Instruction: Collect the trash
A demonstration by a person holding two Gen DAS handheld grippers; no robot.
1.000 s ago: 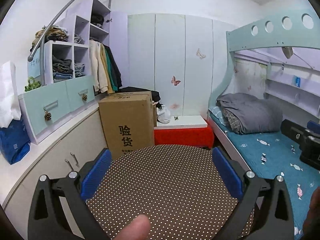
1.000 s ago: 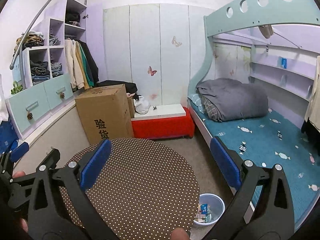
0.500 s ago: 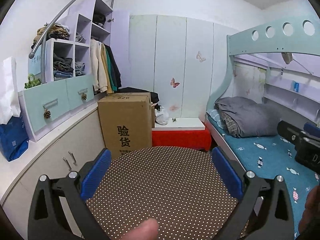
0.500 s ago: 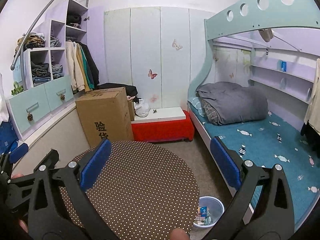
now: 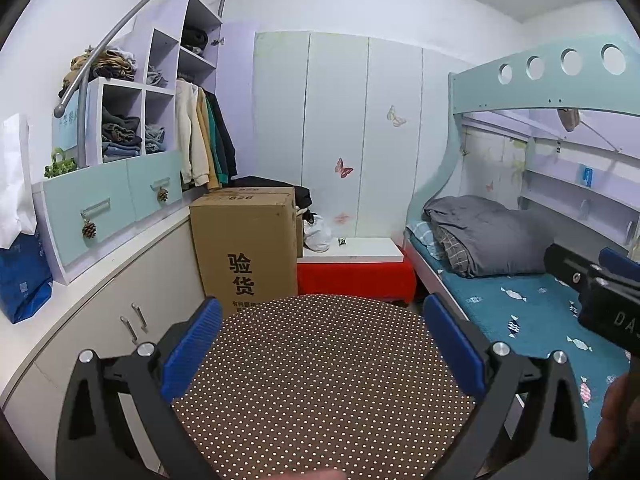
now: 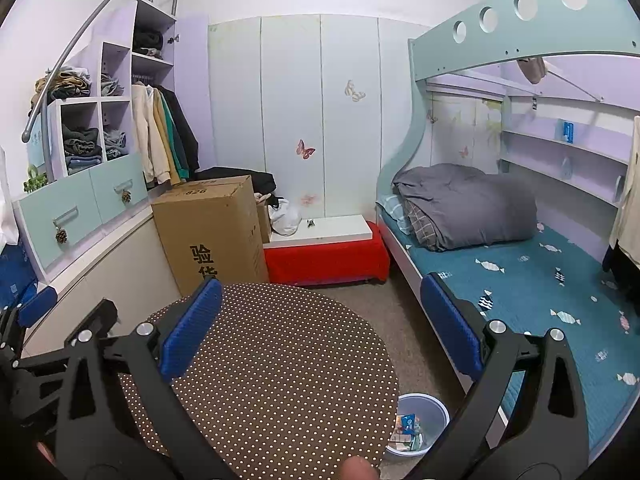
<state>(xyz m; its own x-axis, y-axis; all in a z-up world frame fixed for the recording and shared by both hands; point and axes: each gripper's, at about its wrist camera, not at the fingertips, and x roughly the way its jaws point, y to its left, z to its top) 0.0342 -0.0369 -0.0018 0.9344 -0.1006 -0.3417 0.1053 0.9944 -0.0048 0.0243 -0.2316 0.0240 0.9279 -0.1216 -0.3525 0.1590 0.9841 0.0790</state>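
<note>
Left gripper [image 5: 323, 322]: blue-padded fingers spread wide, nothing held between them, hovering above a round table [image 5: 324, 380] covered in brown cloth with white dots. Right gripper [image 6: 320, 304]: likewise spread wide and empty, over the same table's right part.

Only in the right wrist view is a pale blue waste bin [image 6: 418, 424] seen, on the floor just beside the table's right edge, between table and bed [image 6: 532, 280]; wrappers and scraps of trash [image 6: 408, 430] lie inside it. The bin is hidden from the left wrist view (the tabletop fills that lower field). The left gripper's black frame is caught at the right view's left edge; the right gripper's body is caught at the left view's right edge, with part of a hand [image 5: 612, 416] below it.

No loose trash can be made out on the tabletop in either view.

Room: a bunk bed with teal sheet and a folded grey duvet [image 6: 468, 208] on the right; a large cardboard box [image 5: 244, 244] with printed characters on the floor behind the table; a red bench [image 5: 356, 276] topped by a white board beside it; white wardrobe panels with butterfly stickers on the back wall; stepped shelves with folded clothes, hanging jackets and teal drawers on the left; grey carpet [image 6: 404, 320] noted on the floor
</note>
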